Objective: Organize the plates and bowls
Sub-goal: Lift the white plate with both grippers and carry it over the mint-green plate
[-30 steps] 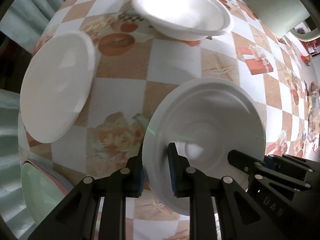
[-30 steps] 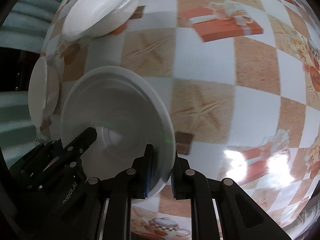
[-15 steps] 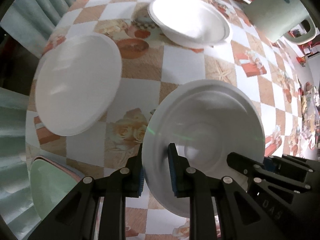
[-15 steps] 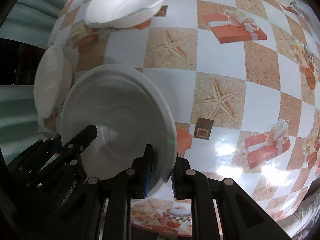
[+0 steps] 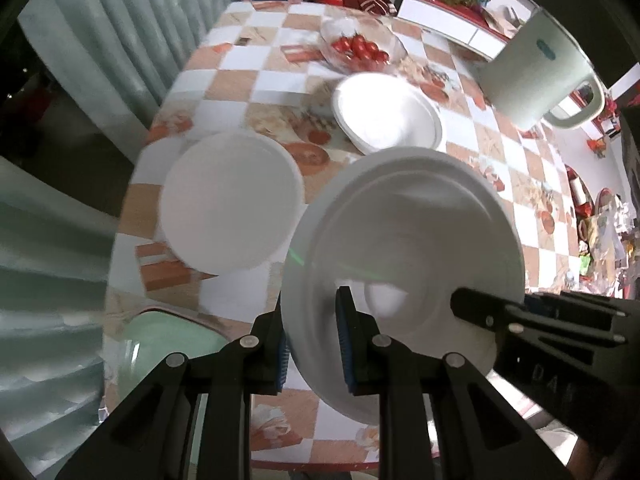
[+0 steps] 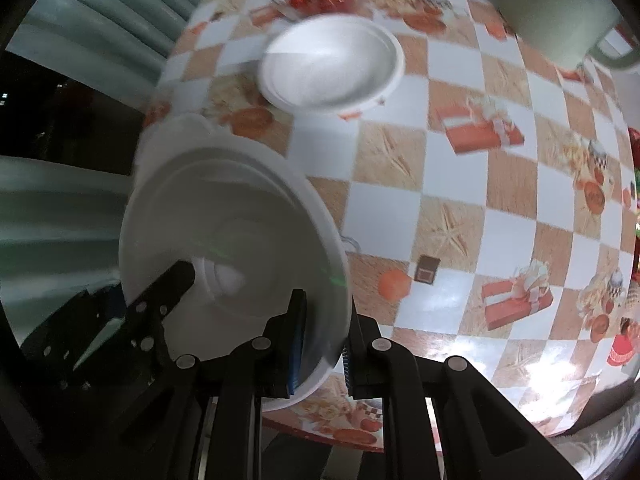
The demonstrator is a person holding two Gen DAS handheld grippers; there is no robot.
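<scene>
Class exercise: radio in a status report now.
Left gripper and right gripper clamp opposite rims of white foam bowl. Nothing blocking.

A home dining spot: a table (image 5: 256,92) under a checkered oilcloth printed with roses and gift boxes. On it, a glass bowl of cherry tomatoes (image 5: 362,50) sits at the far end, a pale kettle (image 5: 536,68) stands at its right, and curtains (image 5: 108,40) hang beside its left edge.
</scene>
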